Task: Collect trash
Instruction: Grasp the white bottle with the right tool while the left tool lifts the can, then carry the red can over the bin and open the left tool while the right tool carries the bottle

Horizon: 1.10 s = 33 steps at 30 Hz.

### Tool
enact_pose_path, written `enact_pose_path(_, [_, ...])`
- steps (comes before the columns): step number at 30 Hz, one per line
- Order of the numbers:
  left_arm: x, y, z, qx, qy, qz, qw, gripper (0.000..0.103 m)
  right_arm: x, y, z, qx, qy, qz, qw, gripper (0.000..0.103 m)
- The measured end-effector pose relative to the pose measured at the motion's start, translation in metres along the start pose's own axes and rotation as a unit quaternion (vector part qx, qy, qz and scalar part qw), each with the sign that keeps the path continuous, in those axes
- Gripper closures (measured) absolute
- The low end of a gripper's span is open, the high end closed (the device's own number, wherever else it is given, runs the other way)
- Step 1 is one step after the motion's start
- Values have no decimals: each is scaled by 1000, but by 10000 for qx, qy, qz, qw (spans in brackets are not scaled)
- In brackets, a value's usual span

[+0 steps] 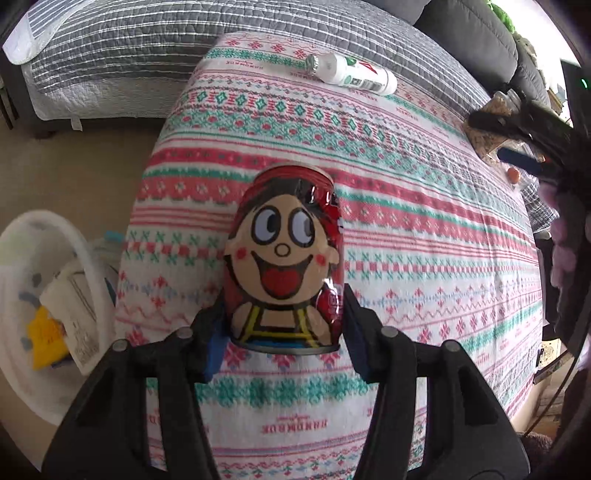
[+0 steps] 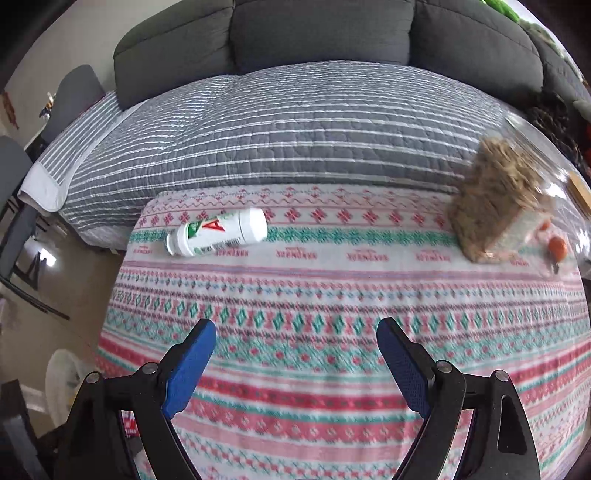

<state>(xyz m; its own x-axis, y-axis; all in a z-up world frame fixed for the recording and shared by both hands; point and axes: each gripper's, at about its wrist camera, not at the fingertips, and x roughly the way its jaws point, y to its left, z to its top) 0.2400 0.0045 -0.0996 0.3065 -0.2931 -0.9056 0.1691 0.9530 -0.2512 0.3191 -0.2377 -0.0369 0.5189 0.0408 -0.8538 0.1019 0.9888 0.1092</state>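
Left gripper [image 1: 282, 325] at the bottom centre of the left wrist view, clamped on a red can [image 1: 284, 258] printed with a cartoon face, blue pads pressed to both lower sides of it. Can upright in the middle of the frame, over the patterned blanket [image 1: 424, 258]. At the left edge, lower down on the floor side, a white bin [image 1: 22, 350] holding paper and a yellow scrap. Toward the top centre, a white bottle [image 1: 351, 74] lying on its side near the blanket's far edge. Beyond that, a grey striped quilt [image 1: 129, 44].

Right gripper [image 2: 295, 365] at the bottom centre of the right wrist view, jaws spread wide with nothing between them, blue pads [image 2: 190, 369] facing inward over the blanket. Farther up, left of centre, the same white bottle [image 2: 218, 232] on its side, cap end toward the left. At the right edge, a clear jar [image 2: 495, 199] tipped over, partly filled with brown flakes, blurred. Just beside it, a small orange item [image 2: 557, 246]. Behind, the quilt, then grey sofa cushions [image 2: 321, 33] along the top.
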Motion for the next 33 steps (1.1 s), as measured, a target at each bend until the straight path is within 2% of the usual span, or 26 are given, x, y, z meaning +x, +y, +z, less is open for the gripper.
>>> enact_pose_path(3, [-6, 4, 2, 15, -115, 75, 9999, 47, 14, 14, 20, -278, -87, 3, 9996, 13])
enact_pose_path(5, [-14, 13, 0, -148, -195, 32, 9997, 48, 26, 29, 31, -710, -110, -99, 9974, 13])
enact_pose_path(7, [-24, 22, -1, -266, -254, -4, 9993, 48, 39, 48, 39, -1390, -130, -221, 9900, 13])
enact_pose_path(10, [-39, 29, -6, -242, -409, -9, 9989, 48, 58, 77, 42, -2429, -210, -475, 9687, 13])
enact_pose_path(14, [-50, 44, -8, -388, -549, 50, 9977, 48, 79, 97, 44, -3082, -254, -485, 9497, 15])
enact_pose_path(17, [-57, 55, -12, -509, -576, 94, 9970, 48, 93, 109, 45, -3606, -330, -601, 9302, 15])
enact_pose_path(20, [-61, 58, -11, -526, -630, 178, 9965, 48, 107, 115, 45, -3943, -204, -735, 9158, 22])
enact_pose_path(23, [-64, 64, -15, -554, -639, 247, 9961, 48, 116, 116, 42, -3938, -39, -742, 9162, 41])
enact_pose_path(25, [-66, 67, -17, -601, -655, 230, 9958, 48, 113, 113, 37, -3795, -144, -813, 9215, 56])
enact_pose_path(27, [-70, 69, -19, -561, -697, 249, 9957, 48, 105, 105, 32, -3560, -61, -623, 9324, 59])
enact_pose_path(31, [-76, 76, -24, -596, -726, 226, 9953, 48, 82, 89, 16, -3288, 173, -289, 9438, 63])
enact_pose_path(33, [-80, 79, -25, -654, -750, 180, 9949, 48, 67, 80, 9, -3002, 237, -155, 9535, 63])
